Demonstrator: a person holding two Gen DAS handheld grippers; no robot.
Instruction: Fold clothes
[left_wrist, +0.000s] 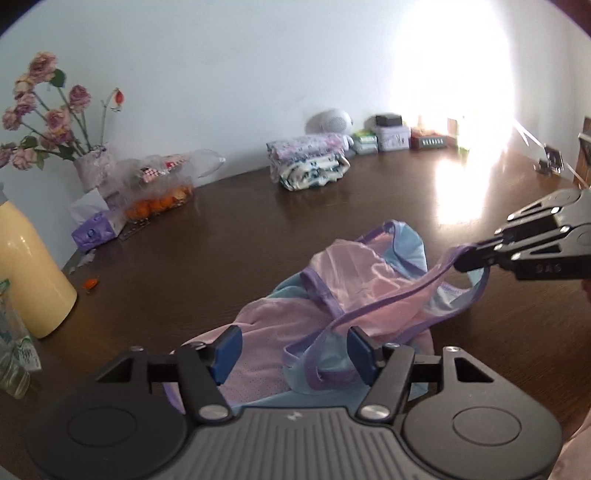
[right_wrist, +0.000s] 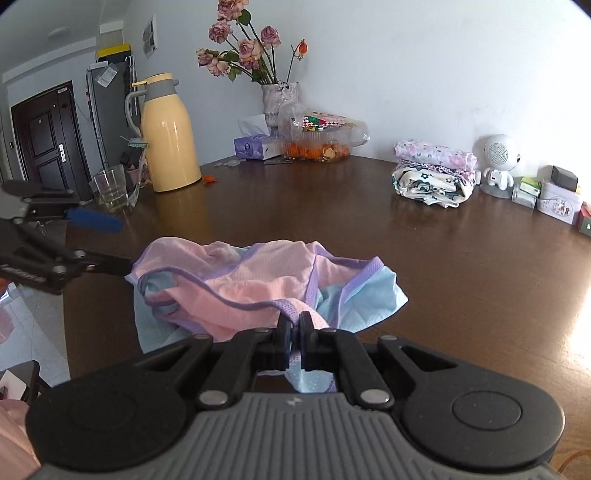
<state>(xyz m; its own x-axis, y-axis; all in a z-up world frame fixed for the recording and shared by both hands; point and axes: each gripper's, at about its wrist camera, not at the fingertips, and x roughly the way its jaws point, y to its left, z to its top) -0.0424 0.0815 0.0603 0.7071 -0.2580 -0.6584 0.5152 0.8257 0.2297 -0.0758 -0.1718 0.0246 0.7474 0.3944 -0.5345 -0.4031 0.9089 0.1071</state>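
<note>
Here, the dark wooden table (right_wrist: 332, 206) bears a crumpled pink-and-blue garment (right_wrist: 258, 284) near its front edge. The right gripper (right_wrist: 294, 332), jaws pressed together, pinches the garment's purple trim; the left gripper (left_wrist: 293, 350) stands spread, gripping nothing.

Light: daylight from your right, room bright | Glare: white burn on wall (left_wrist: 454, 55) and desk (left_wrist: 458, 192) | Edges: strong fisheye bending, dark corners | Focus: you see slight softness everywhere
</note>
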